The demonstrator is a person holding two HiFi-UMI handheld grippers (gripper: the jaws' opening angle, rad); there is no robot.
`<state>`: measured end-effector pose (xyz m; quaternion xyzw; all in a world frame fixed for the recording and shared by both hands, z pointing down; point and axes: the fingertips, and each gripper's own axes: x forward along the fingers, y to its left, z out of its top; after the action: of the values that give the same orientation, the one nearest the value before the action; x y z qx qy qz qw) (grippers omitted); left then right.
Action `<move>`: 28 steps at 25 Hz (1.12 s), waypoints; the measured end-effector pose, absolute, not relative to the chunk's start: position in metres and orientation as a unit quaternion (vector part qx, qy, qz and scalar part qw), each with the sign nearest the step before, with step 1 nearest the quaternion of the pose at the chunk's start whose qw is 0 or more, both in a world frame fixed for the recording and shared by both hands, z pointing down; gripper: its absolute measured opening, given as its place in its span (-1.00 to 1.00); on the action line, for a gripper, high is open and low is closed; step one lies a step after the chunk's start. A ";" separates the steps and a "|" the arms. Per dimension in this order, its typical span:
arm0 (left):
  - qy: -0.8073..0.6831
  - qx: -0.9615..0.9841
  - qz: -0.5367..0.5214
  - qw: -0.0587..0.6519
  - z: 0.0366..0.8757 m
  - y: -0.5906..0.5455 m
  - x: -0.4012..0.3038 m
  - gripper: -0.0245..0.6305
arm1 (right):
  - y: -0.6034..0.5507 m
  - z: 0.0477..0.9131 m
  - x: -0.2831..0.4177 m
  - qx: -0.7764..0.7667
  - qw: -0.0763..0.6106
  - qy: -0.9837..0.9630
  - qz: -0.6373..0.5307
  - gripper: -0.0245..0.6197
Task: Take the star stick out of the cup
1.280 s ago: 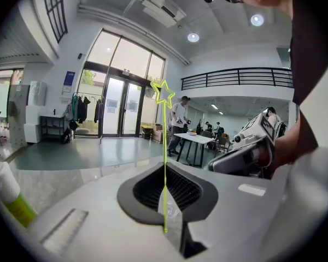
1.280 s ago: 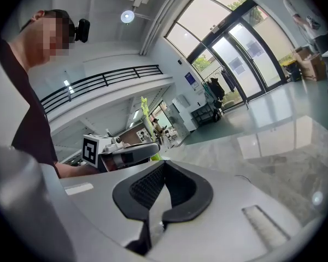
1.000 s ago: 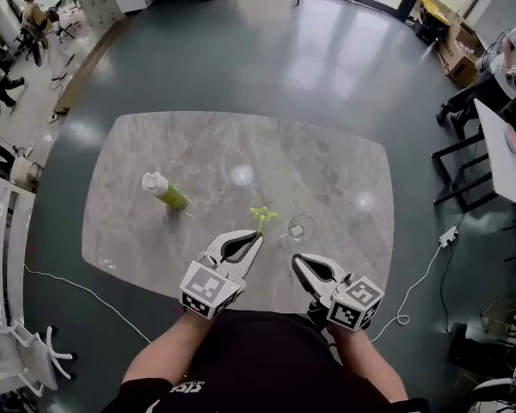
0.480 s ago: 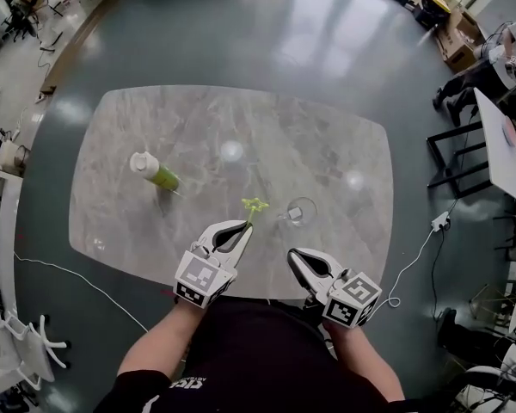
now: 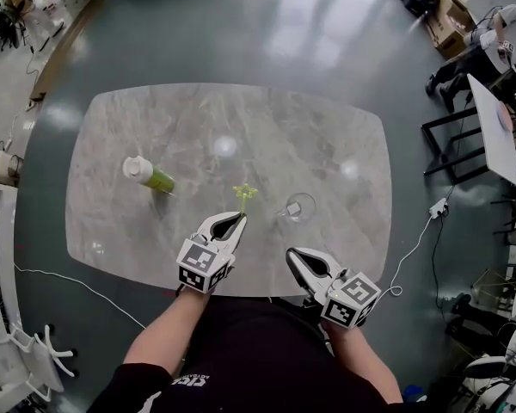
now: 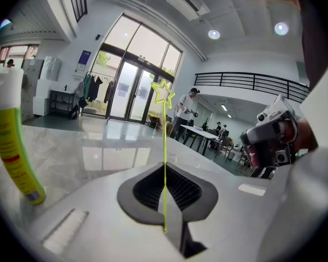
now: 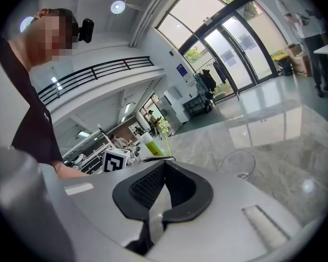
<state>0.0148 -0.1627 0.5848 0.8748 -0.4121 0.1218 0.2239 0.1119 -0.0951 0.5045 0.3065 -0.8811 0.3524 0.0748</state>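
My left gripper (image 5: 238,222) is shut on the thin stem of the yellow-green star stick (image 5: 244,193), which points up and away from me over the table's near edge. In the left gripper view the stem runs between the closed jaws and the star (image 6: 163,93) stands high above them. The clear empty cup (image 5: 299,206) stands on the table just right of the stick, apart from it. My right gripper (image 5: 294,256) hovers shut and empty at the near edge, in front of the cup (image 7: 238,164).
A yellow-green bottle (image 5: 149,175) with a white cap stands upright on the left of the marble table (image 5: 267,136). A white cable (image 5: 413,256) trails on the floor at the right. Desks and people are far off around the room.
My left gripper has drifted a little to the left with the star stick, widening the gap to the cup. The right gripper has stayed about where it was.
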 end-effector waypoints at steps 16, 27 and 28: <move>-0.380 0.880 0.163 0.232 0.636 -0.193 0.038 -0.90 | -0.094 0.515 0.124 0.354 0.068 -0.858 0.367 -0.89; -0.349 0.881 0.186 0.258 0.667 -0.194 0.056 -0.89 | -0.084 0.519 0.144 0.394 0.068 -0.839 0.368 -0.89; -0.346 0.881 0.191 0.258 0.670 -0.194 0.057 -0.88 | -0.083 0.519 0.143 0.395 0.069 -0.839 0.368 -0.89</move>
<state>0.0570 -0.1938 0.6704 0.8815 -0.3461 0.1912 0.2582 0.1435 -0.0829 0.5187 0.3951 -0.8390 0.3678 0.0688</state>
